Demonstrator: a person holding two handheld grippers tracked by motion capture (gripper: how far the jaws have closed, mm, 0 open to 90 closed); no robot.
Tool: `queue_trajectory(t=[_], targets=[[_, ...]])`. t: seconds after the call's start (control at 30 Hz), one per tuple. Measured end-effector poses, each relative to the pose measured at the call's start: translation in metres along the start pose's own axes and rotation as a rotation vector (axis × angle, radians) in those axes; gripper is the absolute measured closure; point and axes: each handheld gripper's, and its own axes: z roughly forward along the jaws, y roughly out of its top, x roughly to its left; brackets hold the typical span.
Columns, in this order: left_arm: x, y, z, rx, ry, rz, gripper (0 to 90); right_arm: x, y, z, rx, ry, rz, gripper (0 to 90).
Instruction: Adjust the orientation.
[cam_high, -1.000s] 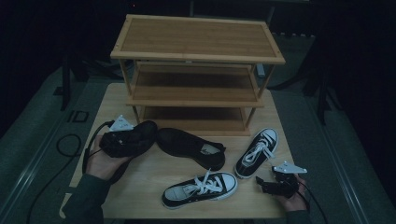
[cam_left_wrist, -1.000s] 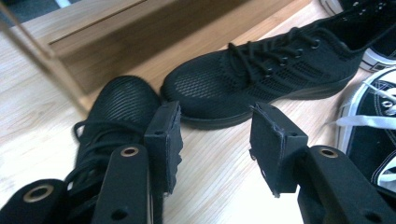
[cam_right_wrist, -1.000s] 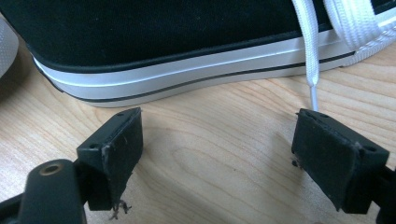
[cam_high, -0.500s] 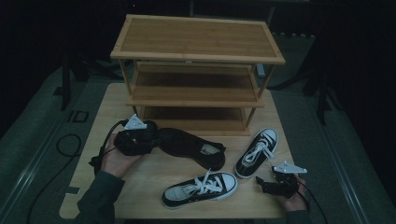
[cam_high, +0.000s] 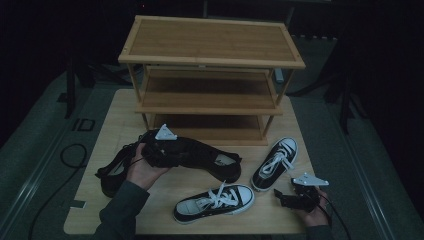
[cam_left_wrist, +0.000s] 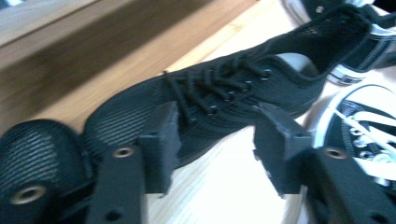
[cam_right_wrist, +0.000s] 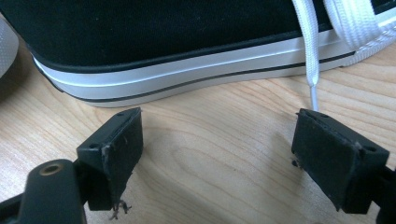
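The black mesh shoe lies mid-frame on the worktop, below the shelf rack; the left gripper hovers over its laced vamp with fingers spread, nothing pinched; it looks light, soft and collapsible, so the firmer heel collar seems the better hold; the right gripper, lower right, rests spread beside a white-soled sneaker.

I see a dim room, dark beyond the light wooden surface. A three-tier wooden shoe rack stands at its far edge. Grey floor surrounds it, with a black cable looping at left.
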Motion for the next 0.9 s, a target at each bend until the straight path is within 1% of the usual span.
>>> queue_trajectory(t=[0.07,0.23,0.27,0.33,0.43,0.53,0.67,0.77,0.8,0.9], targets=[[-0.003,0.004,0.006,0.010,-0.021,0.011,53.6,0.000,0.000,0.000,0.000,0.000,0.000,16.4],[-0.011,0.011,0.014,0.010,-0.039,0.029,54.3,0.000,0.000,0.000,0.000,0.000,0.000,16.4],[-0.011,0.011,0.014,0.010,-0.039,0.029,54.3,0.000,0.000,0.000,0.000,0.000,0.000,16.4],[-0.017,0.015,0.018,0.007,-0.058,0.051,55.7,0.000,0.000,0.000,0.000,0.000,-0.001,16.4],[-0.021,0.019,0.024,0.008,-0.073,0.064,58.3,0.000,0.000,0.000,0.000,0.000,0.000,16.4],[-0.025,0.023,0.030,0.007,-0.095,0.090,64.3,0.000,0.000,0.000,0.000,0.000,-0.001,16.4],[-0.030,0.026,0.039,0.024,-0.116,0.115,75.9,0.000,0.000,0.000,0.000,0.000,0.000,16.4],[-0.038,0.030,0.046,0.034,-0.133,0.135,83.5,0.000,0.000,0.000,0.000,0.000,-0.001,16.4],[-0.040,0.032,0.048,0.038,-0.137,0.148,85.5,0.000,0.000,0.000,-0.001,0.000,-0.001,16.4],[-0.047,0.037,0.052,0.034,-0.145,0.167,89.5,0.000,0.000,0.000,-0.001,0.000,-0.001,16.4]])
